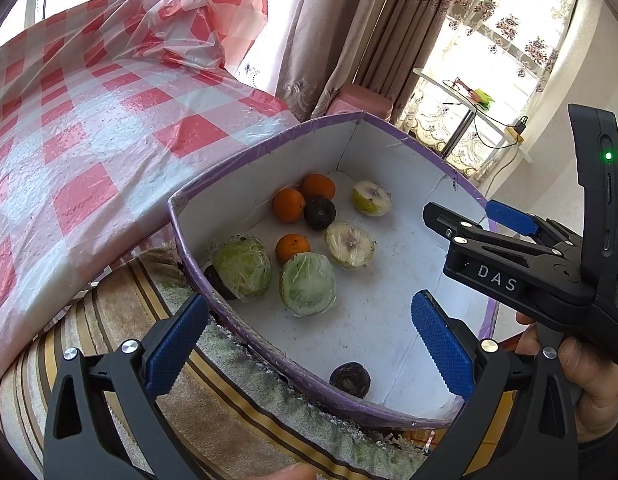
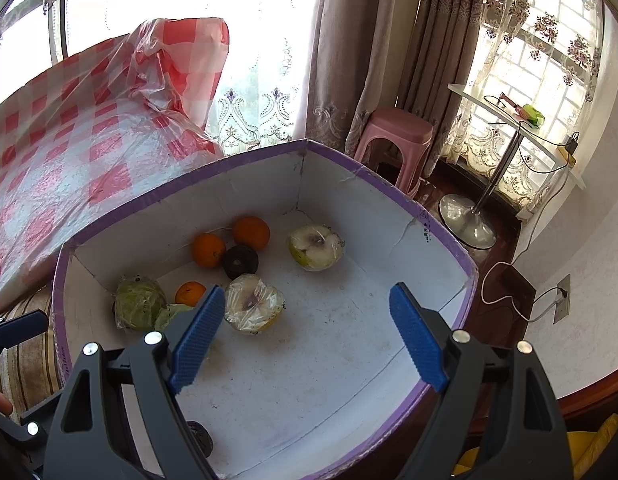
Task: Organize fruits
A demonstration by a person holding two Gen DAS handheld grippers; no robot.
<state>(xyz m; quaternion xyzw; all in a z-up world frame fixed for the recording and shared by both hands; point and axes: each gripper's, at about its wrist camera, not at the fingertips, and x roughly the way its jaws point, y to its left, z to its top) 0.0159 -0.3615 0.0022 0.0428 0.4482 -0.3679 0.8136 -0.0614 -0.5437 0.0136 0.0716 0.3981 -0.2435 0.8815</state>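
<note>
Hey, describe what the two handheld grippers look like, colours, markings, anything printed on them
Both are black plastic frames with silver round screws. The left gripper and the right gripper each carry two blue fingers with a knurled, ridged texture. In the left wrist view the right gripper's body shows white letters "DAS" and a small green light.

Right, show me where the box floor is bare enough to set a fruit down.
Inside the box, the floor is bare on the right, between the wrapped halved fruit and the right wall, and across the near middle under the right gripper. The far-left corner is crowded: oranges, dark fruit, wrapped cabbages. Another dark fruit sits by the near wall.
</note>
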